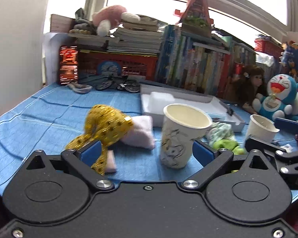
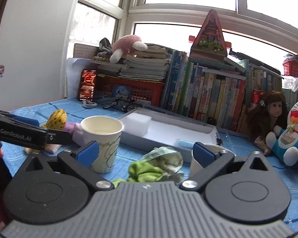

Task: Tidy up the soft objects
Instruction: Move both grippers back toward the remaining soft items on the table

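Two grippers over a blue cloth. Left gripper (image 1: 147,151), jaws wide apart and empty, faces a gold scarf (image 1: 107,126) draped on a lilac pad (image 1: 140,133), beside a paper cup (image 1: 180,136). Right gripper (image 2: 147,153), jaws apart, hangs above a green cloth (image 2: 157,166). Both fabrics look light, limp and snag-prone; pinching a bunched fold seems best. The cup looks easily tipped.

The table cover (image 1: 39,115) is blue cloth, matt, with creases. The 2 cups (image 1: 180,134) (image 1: 260,127) look like white paper, matt. The yellow fabric (image 1: 107,125) is shiny with sequins; the pink pouch (image 1: 141,132) looks soft and fuzzy. The green cloth (image 2: 149,170) is matt. The left gripper (image 1: 147,152) is matt black plastic with bright metal screws.
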A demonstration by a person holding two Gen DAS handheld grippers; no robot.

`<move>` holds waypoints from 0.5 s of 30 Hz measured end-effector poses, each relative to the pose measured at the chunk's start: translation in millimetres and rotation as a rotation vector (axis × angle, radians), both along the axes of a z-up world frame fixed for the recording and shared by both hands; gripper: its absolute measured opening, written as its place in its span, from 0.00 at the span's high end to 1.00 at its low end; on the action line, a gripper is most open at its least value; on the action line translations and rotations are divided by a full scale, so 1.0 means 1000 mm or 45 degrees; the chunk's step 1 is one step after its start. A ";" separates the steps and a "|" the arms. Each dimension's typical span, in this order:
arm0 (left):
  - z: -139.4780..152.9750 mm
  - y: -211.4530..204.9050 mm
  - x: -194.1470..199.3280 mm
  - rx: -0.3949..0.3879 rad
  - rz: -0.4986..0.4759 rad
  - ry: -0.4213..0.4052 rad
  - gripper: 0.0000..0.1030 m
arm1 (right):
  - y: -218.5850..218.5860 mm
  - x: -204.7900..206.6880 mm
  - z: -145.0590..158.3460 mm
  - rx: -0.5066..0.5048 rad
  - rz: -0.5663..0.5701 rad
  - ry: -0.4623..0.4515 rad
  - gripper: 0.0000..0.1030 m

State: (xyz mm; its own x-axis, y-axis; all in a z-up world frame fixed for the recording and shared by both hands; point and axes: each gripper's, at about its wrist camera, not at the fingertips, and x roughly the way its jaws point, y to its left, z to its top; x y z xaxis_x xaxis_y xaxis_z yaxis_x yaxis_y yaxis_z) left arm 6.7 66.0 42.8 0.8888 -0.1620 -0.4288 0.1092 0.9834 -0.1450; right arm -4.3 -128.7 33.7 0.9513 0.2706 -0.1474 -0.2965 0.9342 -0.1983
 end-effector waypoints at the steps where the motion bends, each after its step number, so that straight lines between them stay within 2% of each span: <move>1: -0.003 0.002 -0.002 0.004 0.015 -0.002 0.05 | 0.003 -0.002 -0.004 -0.019 0.004 -0.008 0.00; 6: -0.015 0.014 -0.006 -0.020 0.053 0.010 0.05 | 0.015 -0.008 -0.020 -0.080 -0.011 -0.036 0.00; 15: -0.025 0.020 -0.014 0.021 0.097 -0.026 0.04 | 0.021 -0.004 -0.035 -0.019 -0.052 0.026 0.00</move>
State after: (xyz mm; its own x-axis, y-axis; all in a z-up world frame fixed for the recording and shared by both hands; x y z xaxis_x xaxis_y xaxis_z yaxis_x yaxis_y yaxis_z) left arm -7.3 85.7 17.9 0.9070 -0.0869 -0.4122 0.0372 0.9912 -0.1271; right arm -8.4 -107.9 -1.7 0.9584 0.2289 -0.1703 -0.2618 0.9428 -0.2064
